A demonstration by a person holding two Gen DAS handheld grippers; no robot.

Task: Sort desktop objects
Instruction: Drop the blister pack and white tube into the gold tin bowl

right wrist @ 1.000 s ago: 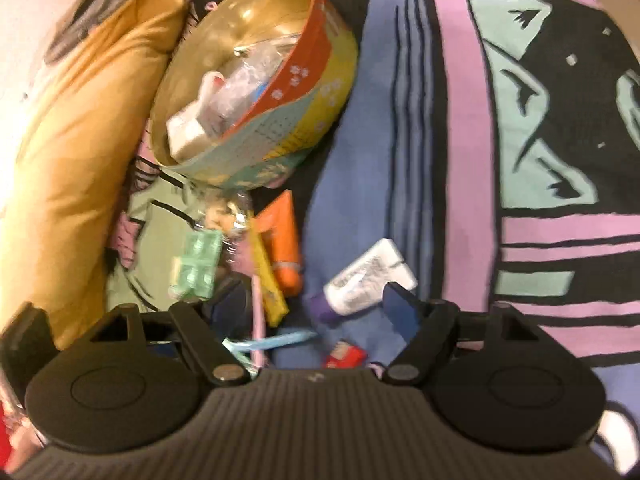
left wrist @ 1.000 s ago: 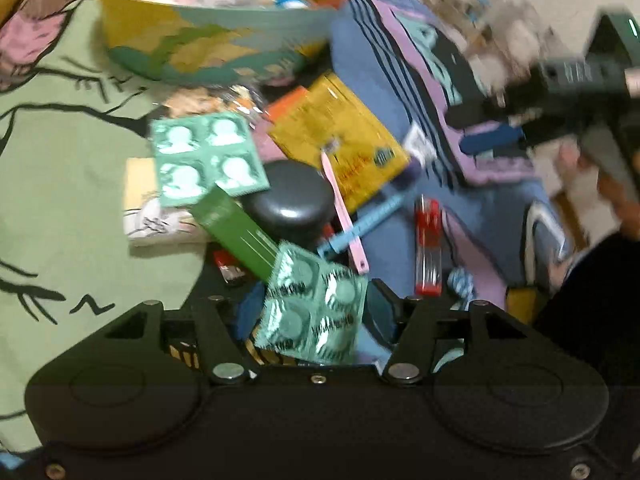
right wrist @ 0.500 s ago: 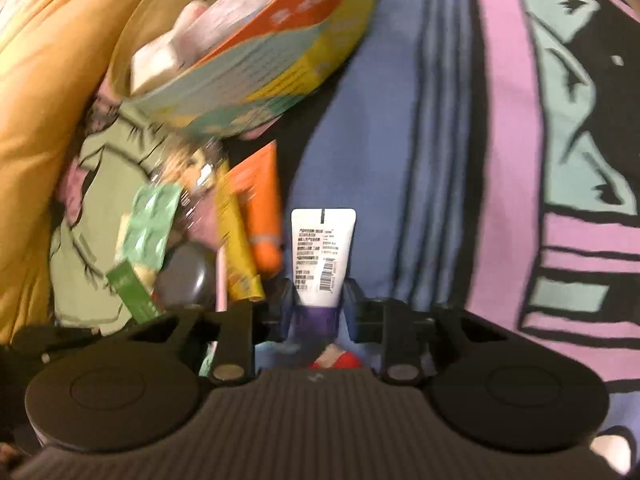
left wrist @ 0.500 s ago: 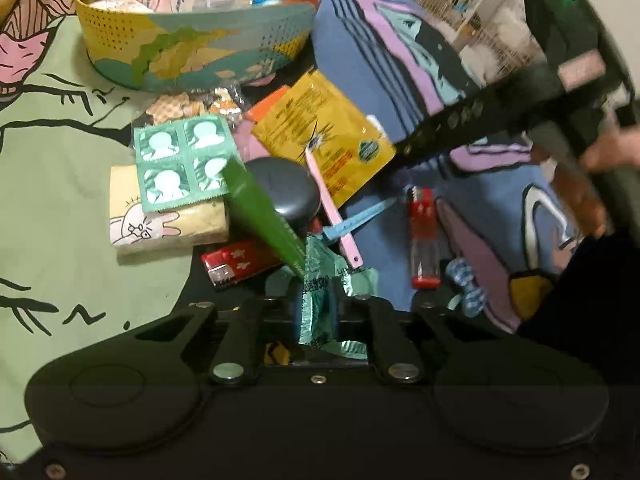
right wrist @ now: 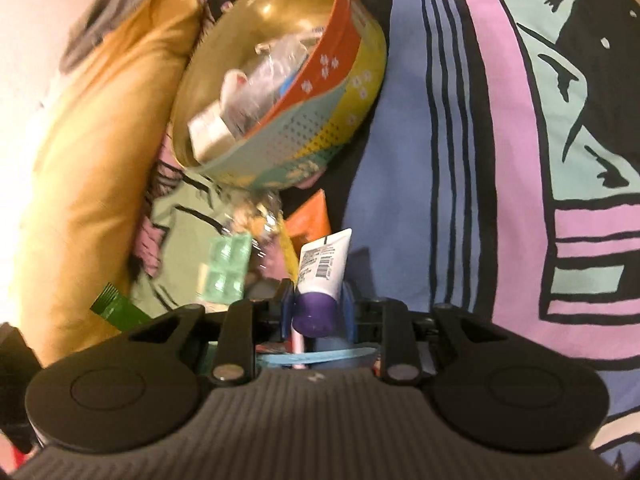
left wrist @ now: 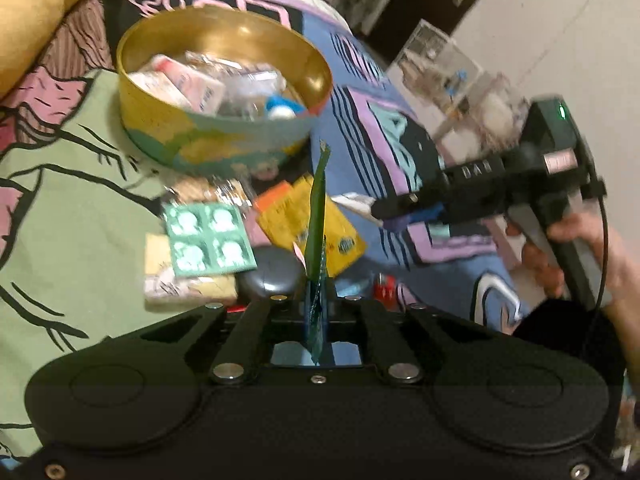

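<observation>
My left gripper (left wrist: 317, 300) is shut on thin green packets (left wrist: 317, 216), a dark green sachet and a teal foil sheet held edge-on above the pile. My right gripper (right wrist: 316, 312) is shut on a white tube with a purple cap (right wrist: 322, 276), lifted off the cloth; it also shows in the left wrist view (left wrist: 394, 210). A round gold-lined tin (left wrist: 224, 92) holding several items stands at the back; it also shows in the right wrist view (right wrist: 280, 80).
On the patterned cloth lie a green foil four-pack (left wrist: 208, 236), a yellow sachet (left wrist: 316, 224), an orange packet (right wrist: 312, 220), a dark round case (left wrist: 272, 276), a tissue pack (left wrist: 176, 284) and a red lighter (left wrist: 384, 286). A yellow cushion (right wrist: 92, 152) lies at the left.
Both grippers closed on their items and lifted them. The left one raised the green packets toward the tin; the right one raised the tube off the cloth.
</observation>
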